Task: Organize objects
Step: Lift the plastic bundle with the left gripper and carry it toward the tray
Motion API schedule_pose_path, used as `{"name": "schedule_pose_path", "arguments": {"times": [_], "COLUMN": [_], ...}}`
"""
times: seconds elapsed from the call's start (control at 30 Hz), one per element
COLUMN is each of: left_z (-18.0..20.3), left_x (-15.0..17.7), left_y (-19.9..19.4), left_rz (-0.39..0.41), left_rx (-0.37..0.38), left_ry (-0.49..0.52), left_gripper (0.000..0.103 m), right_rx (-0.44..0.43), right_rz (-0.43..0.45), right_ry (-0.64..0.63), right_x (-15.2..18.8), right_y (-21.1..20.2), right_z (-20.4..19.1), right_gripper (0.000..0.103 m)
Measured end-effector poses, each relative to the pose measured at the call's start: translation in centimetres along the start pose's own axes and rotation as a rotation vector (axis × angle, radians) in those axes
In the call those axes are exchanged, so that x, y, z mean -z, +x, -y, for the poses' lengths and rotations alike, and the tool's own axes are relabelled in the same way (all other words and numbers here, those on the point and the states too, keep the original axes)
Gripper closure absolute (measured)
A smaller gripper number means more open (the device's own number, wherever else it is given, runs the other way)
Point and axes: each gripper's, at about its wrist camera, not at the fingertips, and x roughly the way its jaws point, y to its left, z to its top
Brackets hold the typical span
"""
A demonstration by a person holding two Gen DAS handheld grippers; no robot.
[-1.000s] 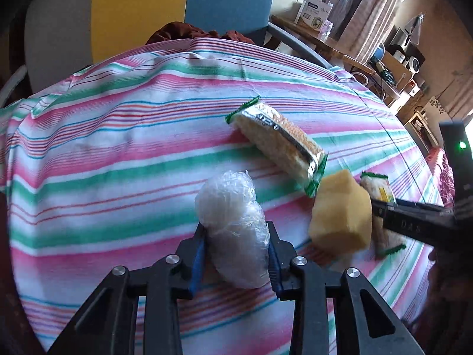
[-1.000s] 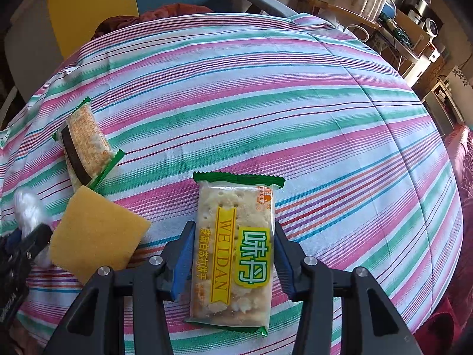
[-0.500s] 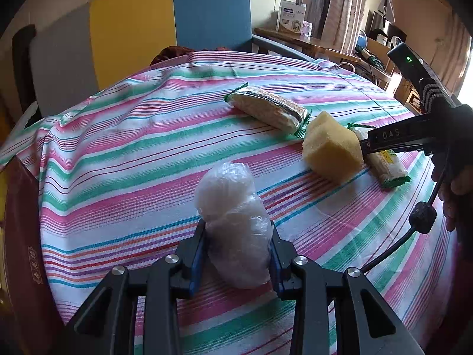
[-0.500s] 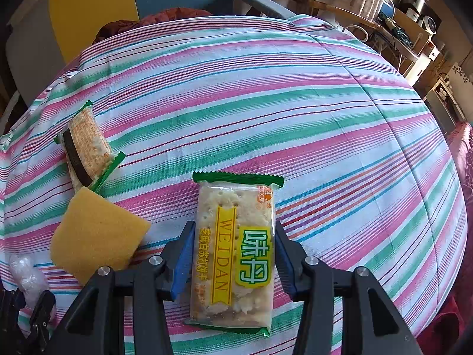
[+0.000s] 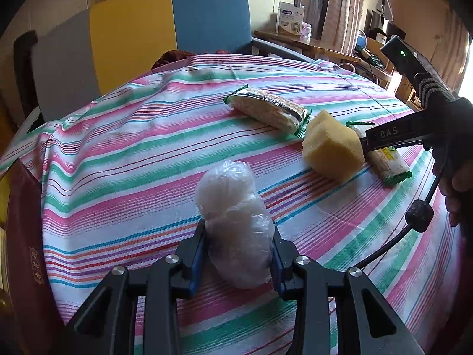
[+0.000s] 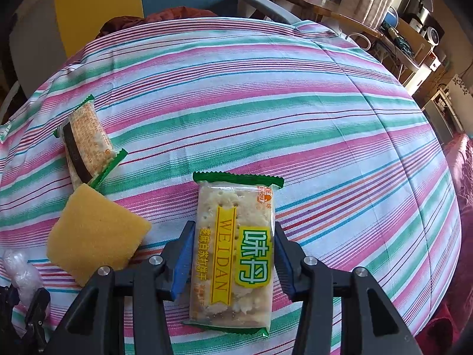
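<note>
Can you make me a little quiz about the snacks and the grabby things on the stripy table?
1. True or false: the left gripper holds the yellow sponge.
2. What does the right gripper hold?
A. plastic bundle
B. WEIDAN cracker pack
C. sponge
3. Fill in: the other cracker pack has ______ crimped ends.

Key
1. False. It is shut on the plastic bundle; the sponge lies on the tablecloth.
2. B. The WEIDAN cracker pack sits between its fingers.
3. Green.
</note>
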Motion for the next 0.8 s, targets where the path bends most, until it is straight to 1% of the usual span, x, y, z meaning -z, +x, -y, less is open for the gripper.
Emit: {"name": "schedule_pose_path", "arguments": {"times": [0.03,0.27,0.3,0.33,0.5,0.57,0.8], "left_z": [0.0,0.0,0.0,0.0,0.1,0.1,0.2], "left_x": [0.0,0.0,0.0,0.0,0.0,0.0,0.0], "left_y": [0.0,0.0,0.0,0.0,-0.1,-0.1,-0.1], "left_rz": [0.001,0.003,0.003,0.003,0.004,0.005,0.006], "left_rx": [-0.001,0.000,0.000,0.001,-0.002,-0.002,-0.006], "left_ry": [0.000,0.000,-0.001,-0.001,0.002,0.002,0.006], "left_gripper": [0.065,0.065,0.065,0.065,0.065,0.065,0.066], "right_rx": [0.001,0.005,0.006,0.007,0.008,0.009,0.007], "right_rz": [0.001,0.008,0.008,0.009,0.015,0.017,0.025], "right_ry": [-0.001,-0.011,-0.011,-0.012,-0.017,-0.020,-0.021], "right_x": [0.7,0.7,-0.3,-0.9,-0.8,-1.1,-1.2], "right_y": [0.1,-0.1,0.3,0.5,0.2,0.9,1.0], "right_z": [-0.2,0.4,-1.4,-2.1,-2.1,-2.8,-3.0], "right_gripper": [0.054,0.054,0.054,0.054,0.054,0.054,0.055]}}
